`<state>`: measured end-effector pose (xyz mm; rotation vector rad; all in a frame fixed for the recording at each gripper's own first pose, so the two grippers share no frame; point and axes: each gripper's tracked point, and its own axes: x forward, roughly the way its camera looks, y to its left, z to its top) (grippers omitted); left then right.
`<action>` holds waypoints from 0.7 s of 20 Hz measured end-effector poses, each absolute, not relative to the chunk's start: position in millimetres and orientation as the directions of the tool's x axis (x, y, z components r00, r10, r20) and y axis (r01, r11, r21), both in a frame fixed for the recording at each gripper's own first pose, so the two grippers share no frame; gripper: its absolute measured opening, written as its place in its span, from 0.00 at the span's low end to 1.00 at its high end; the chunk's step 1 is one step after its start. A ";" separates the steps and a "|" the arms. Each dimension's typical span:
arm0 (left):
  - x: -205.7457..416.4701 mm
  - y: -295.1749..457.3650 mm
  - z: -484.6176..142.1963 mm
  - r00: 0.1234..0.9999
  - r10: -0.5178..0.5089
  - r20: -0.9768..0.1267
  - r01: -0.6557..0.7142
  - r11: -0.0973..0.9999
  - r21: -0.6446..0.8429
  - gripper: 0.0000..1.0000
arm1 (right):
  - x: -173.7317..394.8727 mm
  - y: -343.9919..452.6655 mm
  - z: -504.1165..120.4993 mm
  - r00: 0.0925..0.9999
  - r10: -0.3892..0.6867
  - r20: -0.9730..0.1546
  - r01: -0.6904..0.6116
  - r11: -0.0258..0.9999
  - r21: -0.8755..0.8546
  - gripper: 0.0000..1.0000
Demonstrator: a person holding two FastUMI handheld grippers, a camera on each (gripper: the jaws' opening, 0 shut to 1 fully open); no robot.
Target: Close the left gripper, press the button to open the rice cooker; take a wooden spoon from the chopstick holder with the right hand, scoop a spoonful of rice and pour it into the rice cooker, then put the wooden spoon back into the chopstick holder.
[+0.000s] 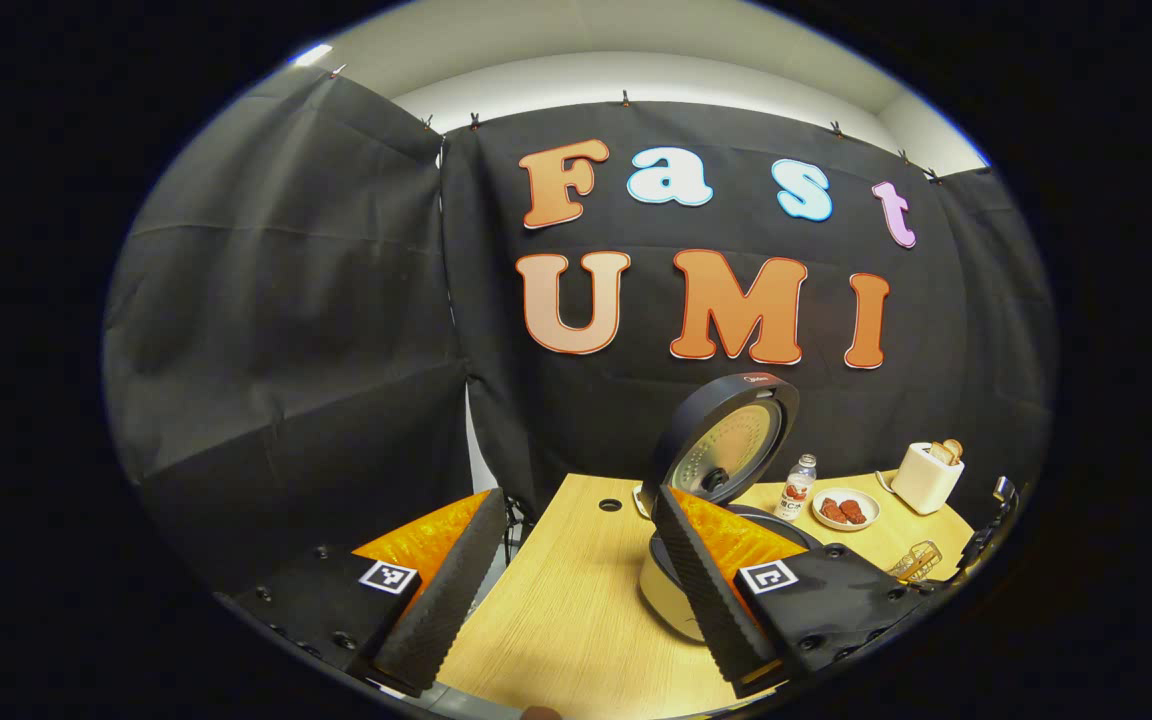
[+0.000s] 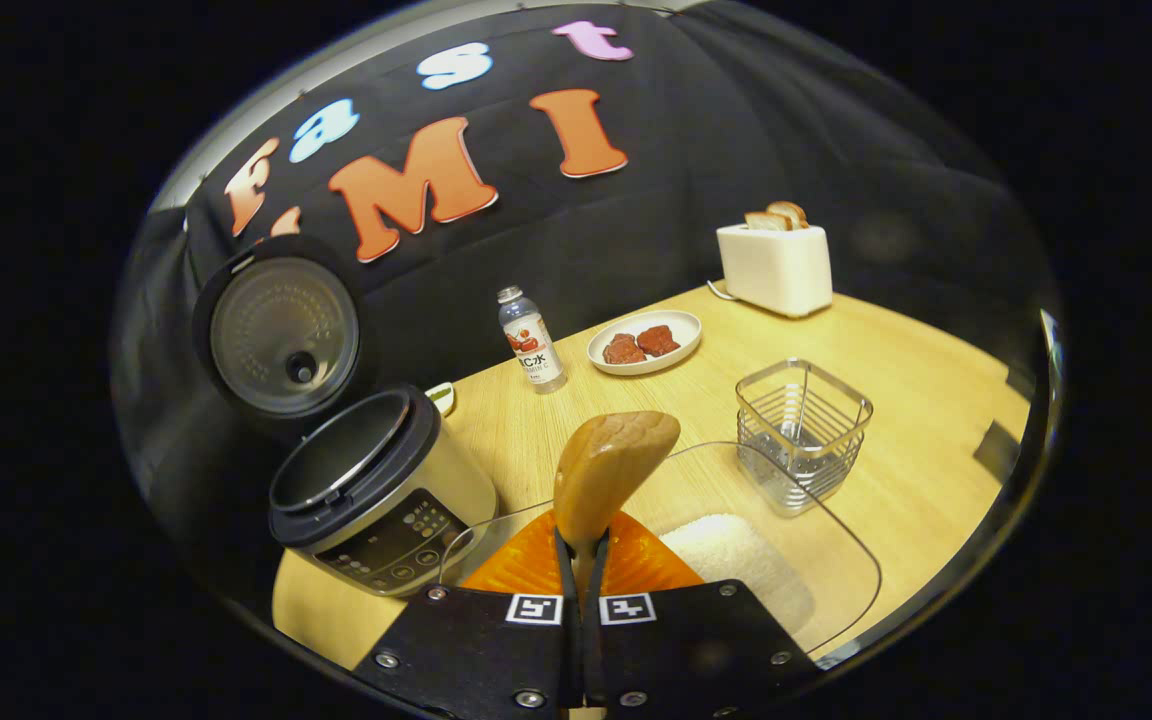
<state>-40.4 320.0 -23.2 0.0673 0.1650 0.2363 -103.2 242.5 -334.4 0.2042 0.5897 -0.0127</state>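
Fingers of the right gripper (image 2: 581, 585) are clenched on the handle of the wooden spoon (image 2: 608, 470), whose bowl stands up above them, over a glass dish (image 2: 836, 545) holding rice (image 2: 731, 550). Just beyond the dish sits the wire chopstick holder (image 2: 804, 430), with the rice cooker (image 2: 376, 500) to its left on the counter (image 2: 916, 400), lid (image 2: 281, 335) raised. Across the counter, the left gripper (image 1: 576, 580) hangs with its fingers spread apart, grasping nothing, the cooker just past its right finger. Judging by its look, the spoon is light, stiff and smooth, so a firm hold low on the handle should keep it from twisting when loaded with loose rice.
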 end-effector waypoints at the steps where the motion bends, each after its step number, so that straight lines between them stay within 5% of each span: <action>1: -39.7 320.8 -24.0 0.958 0.240 -0.157 -0.229 0.970 0.085 1.00 | -102.7 240.6 -335.6 0.828 0.051 -0.558 0.076 0.977 0.201 0.00; 14: -32.5 310.9 -23.8 0.961 0.227 -0.155 -0.216 0.972 0.088 1.00 | -111.8 228.1 -345.0 0.763 0.150 -0.629 0.325 0.752 0.574 0.00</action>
